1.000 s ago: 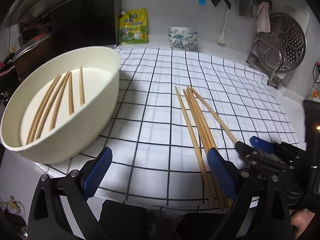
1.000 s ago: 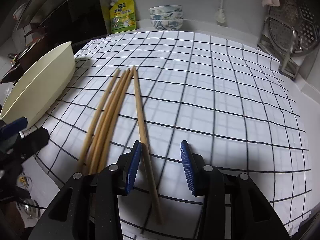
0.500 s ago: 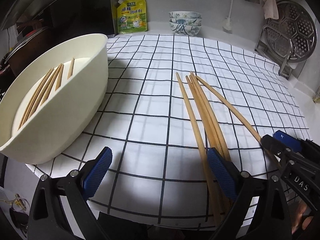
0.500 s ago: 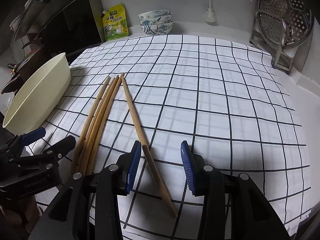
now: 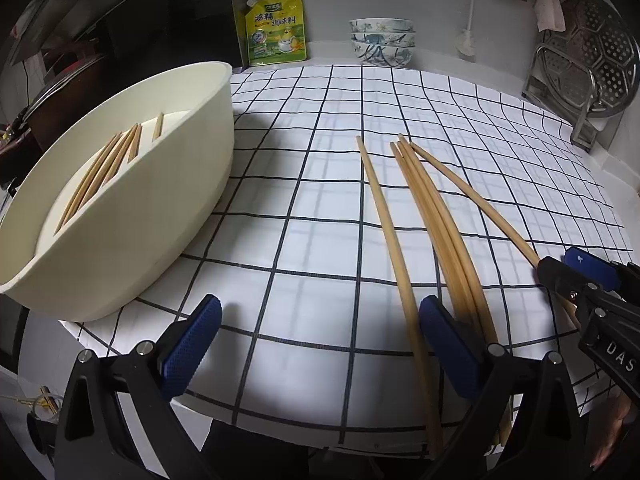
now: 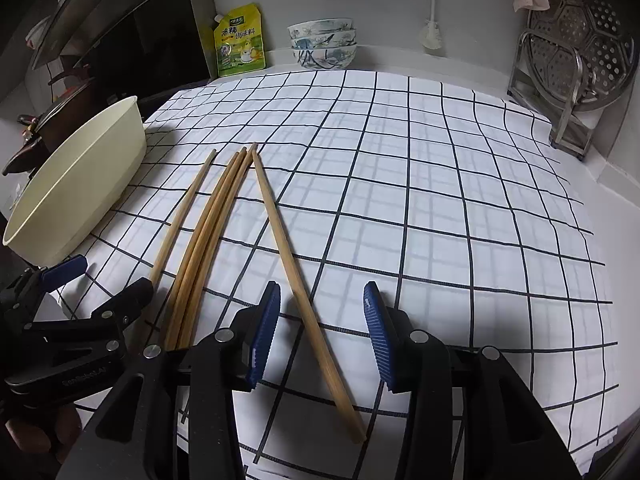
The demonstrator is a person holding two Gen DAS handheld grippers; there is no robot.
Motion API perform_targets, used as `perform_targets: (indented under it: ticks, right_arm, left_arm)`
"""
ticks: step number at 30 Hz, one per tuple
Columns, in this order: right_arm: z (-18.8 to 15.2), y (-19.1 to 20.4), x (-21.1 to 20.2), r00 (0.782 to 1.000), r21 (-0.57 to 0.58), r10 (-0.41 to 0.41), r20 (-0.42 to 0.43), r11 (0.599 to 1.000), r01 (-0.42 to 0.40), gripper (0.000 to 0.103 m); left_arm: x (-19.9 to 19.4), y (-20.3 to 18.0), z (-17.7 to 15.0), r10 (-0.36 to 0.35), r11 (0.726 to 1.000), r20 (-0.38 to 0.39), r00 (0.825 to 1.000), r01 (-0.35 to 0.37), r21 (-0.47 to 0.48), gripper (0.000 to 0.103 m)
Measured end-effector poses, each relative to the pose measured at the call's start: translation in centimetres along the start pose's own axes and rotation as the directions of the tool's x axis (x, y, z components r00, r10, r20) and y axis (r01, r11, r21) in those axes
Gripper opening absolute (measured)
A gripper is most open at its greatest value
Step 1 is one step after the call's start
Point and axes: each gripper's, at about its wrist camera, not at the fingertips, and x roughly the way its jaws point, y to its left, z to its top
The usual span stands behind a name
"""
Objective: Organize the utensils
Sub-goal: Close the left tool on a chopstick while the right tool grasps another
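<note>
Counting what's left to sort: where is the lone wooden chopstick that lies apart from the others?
In the right wrist view the lone wooden chopstick lies on the checked cloth, between the right hand-held gripper's open fingers, right of the chopstick bundle.

Both wrist cameras look steeply down, close over the checkered cloth (image 5: 320, 240), sharing the chopsticks (image 6: 208, 232).

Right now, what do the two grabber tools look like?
Both look alike. The left tool has a black plastic frame with silver screws and two blue fingers with a bumpy, dotted surface. The right tool is also black with silver screws, and its blue pads are ridged. Pale lettering is printed on each black body.
</note>
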Motion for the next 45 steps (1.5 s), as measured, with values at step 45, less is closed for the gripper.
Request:
perform_targets:
  ticks: [45]
  right_arm:
    - [0.7, -0.5, 1.4, 0.998, -0.037, -0.064, 0.015, 0.997, 0.064, 0.039]
  left_arm:
    - [0.8, 0.3, 0.5, 0.013, 0.999, -0.02, 1.0, -0.014, -0.042, 0.098]
